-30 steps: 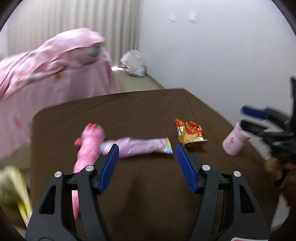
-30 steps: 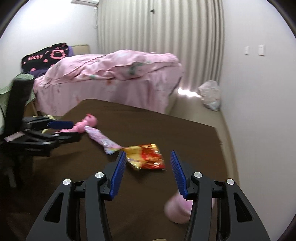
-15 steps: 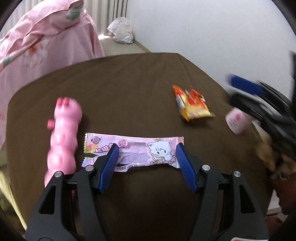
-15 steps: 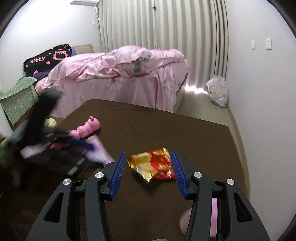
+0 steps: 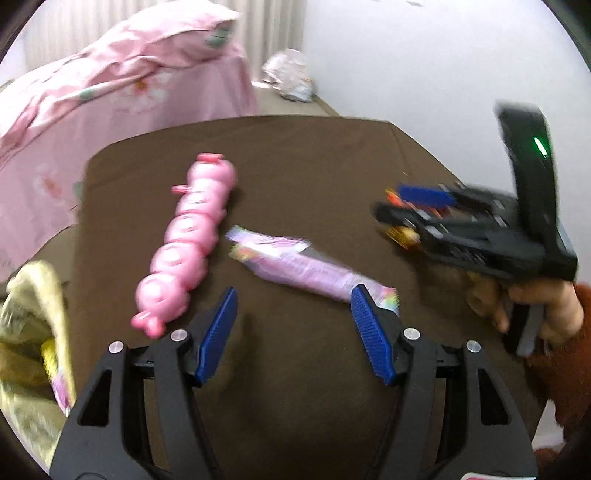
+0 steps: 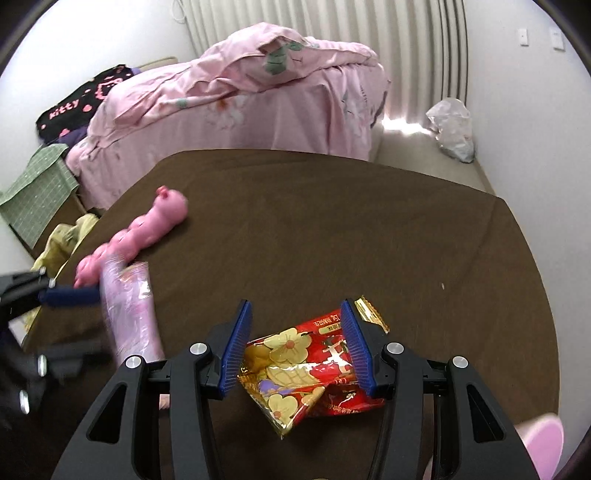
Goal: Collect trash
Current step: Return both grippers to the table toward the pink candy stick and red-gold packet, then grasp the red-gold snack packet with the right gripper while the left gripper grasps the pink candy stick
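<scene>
A crumpled red and gold foil snack wrapper (image 6: 314,373) with flower prints lies on the brown cloth-covered table (image 6: 369,229), near its front edge. The right gripper (image 6: 295,343) hangs right over it with its blue-padded tongs standing apart on either side of the wrapper. Whether the pads touch the foil I cannot tell; they do not look pressed on it. In the left wrist view only a scrap of orange and gold shows past that gripper's black frame, which a hand (image 5: 532,306) in a rust-coloured sleeve (image 5: 569,369) holds by the grip.

The second piece of trash, a long pale pink plastic candy wrapper (image 5: 299,271) with a rainbow-striped end, lies slantwise towards the left side of the table. The left gripper (image 5: 295,328) hovers just above it, tongs spread wide and empty, with the right pad over the wrapper's near end and the rest of the wrapper reaching away beyond the gap.

Just beside that wrapper lies a glossy pink plastic caterpillar-shaped toy (image 5: 184,243), close to the left edge. A pale pink rounded object (image 6: 543,446) peeks in at the near right corner, too cut off to name.

Beyond the table stands a bed under a rumpled pink floral quilt (image 6: 258,88). A crinkled white plastic bag (image 6: 450,127) sits on the floor by the pleated curtain (image 6: 388,26), and a yellow-green cloth (image 5: 29,332) is bunched off the table's left side.
</scene>
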The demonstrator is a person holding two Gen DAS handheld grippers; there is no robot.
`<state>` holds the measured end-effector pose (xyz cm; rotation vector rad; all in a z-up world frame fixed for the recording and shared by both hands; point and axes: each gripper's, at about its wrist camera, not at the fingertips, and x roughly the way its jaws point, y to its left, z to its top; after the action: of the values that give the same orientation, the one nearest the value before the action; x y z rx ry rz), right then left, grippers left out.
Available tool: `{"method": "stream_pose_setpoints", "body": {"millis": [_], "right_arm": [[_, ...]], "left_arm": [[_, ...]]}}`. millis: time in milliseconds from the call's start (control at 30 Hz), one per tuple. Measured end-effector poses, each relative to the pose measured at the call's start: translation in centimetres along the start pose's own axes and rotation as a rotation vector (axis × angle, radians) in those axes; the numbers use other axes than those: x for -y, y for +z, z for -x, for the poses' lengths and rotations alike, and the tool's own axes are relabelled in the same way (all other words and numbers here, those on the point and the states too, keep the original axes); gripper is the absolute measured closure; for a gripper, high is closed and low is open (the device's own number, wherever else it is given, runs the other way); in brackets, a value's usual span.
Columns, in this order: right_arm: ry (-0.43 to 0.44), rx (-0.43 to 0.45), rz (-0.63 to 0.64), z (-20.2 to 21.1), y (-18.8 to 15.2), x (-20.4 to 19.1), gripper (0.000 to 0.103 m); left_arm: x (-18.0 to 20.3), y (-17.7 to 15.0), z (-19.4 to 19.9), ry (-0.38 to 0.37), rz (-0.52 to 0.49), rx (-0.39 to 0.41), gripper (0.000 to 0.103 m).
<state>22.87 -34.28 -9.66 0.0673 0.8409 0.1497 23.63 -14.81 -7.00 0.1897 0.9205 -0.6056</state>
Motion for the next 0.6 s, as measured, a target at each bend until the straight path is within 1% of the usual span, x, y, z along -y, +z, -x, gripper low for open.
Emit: {"method": "stream_pose_setpoints", "body": {"millis": [33,67,100,133,167,233,267,300,333,400,433,467,533,600], "right_arm": [[0.006,-0.005,0.005,0.3,-0.4,-0.2,0.056],[0.009,-0.008,0.020,0.8,-1.0,-0.5,0.056],[0.007,-0.008,0.034,1.2,-1.3,-0.8,0.056],[0.000,-0.009,0.057,1.7,-1.9,-1.1,0.056],[-0.012,-0.010,0.083,2.4,-2.5,-1.6,0.056],[-0.029,0.004,0.112,3.7,-3.4,-2.0,0.056],[-0.037,0.019,0.121,4.7,-3.9,-2.2,0.056],[-0.045,0.035,0.122,5.5,-4.4,-2.3,0.056],[-0.053,0.050,0.120,6.1,-4.7,-2.2,0.056],[-0.065,0.088,0.106,7.8,-5.6,-1.8,0.055],[-0.063,0.107,0.089,8.6,-6.1,-1.4,0.052],[-0.054,0.120,0.069,9.3,-6.4,-1.1,0.042],[-0.012,0.127,0.011,10.3,-7.4,0.1,0.040],[0.006,0.110,-0.028,10.6,-8.3,0.9,0.039]], "left_arm": [[-0.6,-0.3,0.5,0.025,0.045,0.008,0.042],[-1.0,-0.4,0.8,0.034,0.082,0.010,0.042],[-1.9,-1.0,1.4,0.017,0.151,0.007,0.042],[-2.4,-1.4,1.6,-0.012,0.190,0.000,0.042],[-2.8,-1.8,1.7,-0.073,0.242,-0.022,0.042],[-2.8,-2.2,1.2,-0.153,0.288,-0.078,0.042],[-2.6,-2.1,0.6,-0.182,0.303,-0.104,0.042],[-2.4,-1.7,0.3,-0.180,0.306,-0.107,0.042],[-2.0,-1.3,0.1,-0.160,0.301,-0.095,0.042],[-1.5,-0.2,-0.9,-0.166,0.319,-0.091,0.042],[-1.3,0.1,-1.3,-0.168,0.336,-0.089,0.042],[-1.0,0.6,-1.8,-0.148,0.343,-0.076,0.040],[0.1,1.4,-2.6,-0.081,0.311,-0.064,0.040],[1.7,2.1,-3.5,-0.006,0.225,-0.063,0.040]]}}
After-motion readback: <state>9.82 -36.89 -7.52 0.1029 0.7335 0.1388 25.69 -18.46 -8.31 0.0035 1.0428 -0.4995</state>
